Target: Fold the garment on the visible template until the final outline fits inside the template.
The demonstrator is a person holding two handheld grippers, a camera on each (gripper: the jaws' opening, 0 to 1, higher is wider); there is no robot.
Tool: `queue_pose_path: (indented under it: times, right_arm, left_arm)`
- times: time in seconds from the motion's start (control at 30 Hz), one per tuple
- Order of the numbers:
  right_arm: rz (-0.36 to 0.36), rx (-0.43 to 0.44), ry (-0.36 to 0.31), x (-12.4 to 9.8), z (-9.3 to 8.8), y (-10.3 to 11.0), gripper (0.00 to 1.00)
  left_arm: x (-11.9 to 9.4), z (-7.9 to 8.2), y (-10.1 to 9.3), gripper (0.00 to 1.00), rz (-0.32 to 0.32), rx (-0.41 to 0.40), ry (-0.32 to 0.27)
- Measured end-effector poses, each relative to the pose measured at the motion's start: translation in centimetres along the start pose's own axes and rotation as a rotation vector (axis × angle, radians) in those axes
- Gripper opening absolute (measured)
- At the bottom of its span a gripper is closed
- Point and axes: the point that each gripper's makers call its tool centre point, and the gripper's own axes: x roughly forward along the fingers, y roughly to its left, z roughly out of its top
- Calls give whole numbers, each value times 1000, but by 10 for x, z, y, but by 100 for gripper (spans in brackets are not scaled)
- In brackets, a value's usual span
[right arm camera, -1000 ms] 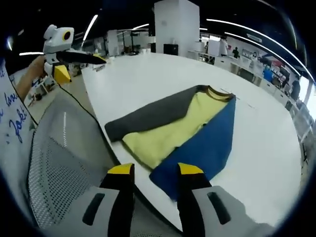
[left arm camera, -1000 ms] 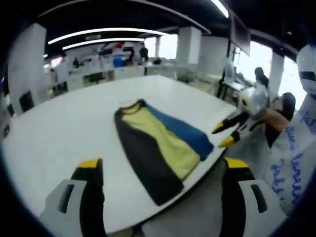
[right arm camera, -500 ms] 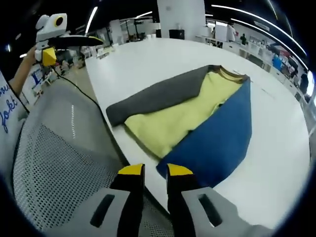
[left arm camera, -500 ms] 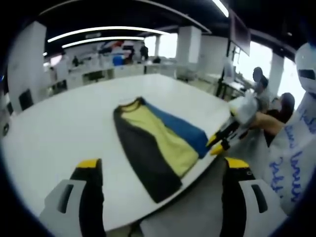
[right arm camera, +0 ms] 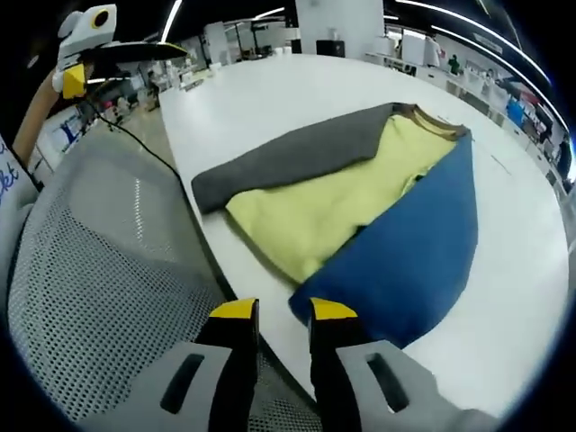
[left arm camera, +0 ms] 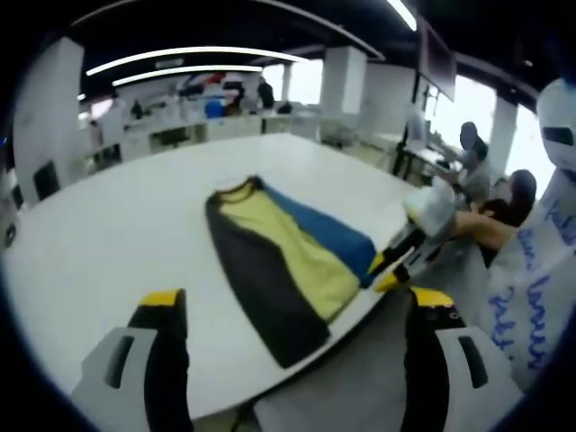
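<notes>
While the garment lies on a big white table near its edge, the room behind is an open office with white pillars, long ceiling light strips, desks and people at the far side. Garment is laid lengthwise, three bands showing: dark grey, yellow, blue, with the collar end pointing away from the table edge. No template outline can be made out on the table.

Left gripper view: left gripper hangs off the table edge, jaws wide apart, nothing between them, well clear of the garment. The right gripper comes in from the right, held by a hand, its yellow tips at the blue corner of the garment by the table edge. A white sleeve with blue writing sits at far right.

Right gripper view: right gripper has its jaws close together with a narrow gap, tips right at the near corner of the blue panel; cannot tell if cloth is pinched. A grey mesh chair back sits beside the table edge. The left gripper shows at upper left, held up, away from the table.
</notes>
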Motion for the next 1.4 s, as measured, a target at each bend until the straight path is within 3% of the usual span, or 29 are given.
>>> queue_pose_path:
  times: [0.17,0.27,0.57,0.83,1.0,1.23,1.3,1.4]
  right_arm:
    - [-4,-1,12,4,1,-4,17]
    - [-9,-17,67,8,-7,-7,18]
    - [-1,-27,87,13,-9,-9,17]
    - [-33,4,124,15,-8,-21,5]
    - [-14,-31,164,16,-8,-20,3]
    - [-37,-72,144,14,-9,-18,1]
    - [-31,-120,181,9,-14,-16,1]
    - [-18,-22,110,-2,-7,-16,1]
  left_arm:
    - [1,3,-1,96,-7,2,-11]
    - [1,3,-2,96,-6,2,-7]
    - [-2,1,0,95,-3,-4,-10]
    - [-2,-2,2,93,3,-8,1]
    - [0,-1,3,94,3,-10,0]
    - [-1,-2,2,93,2,-7,6]
    - [-1,-3,2,93,4,-10,10]
    - [-4,0,5,94,20,-14,-4]
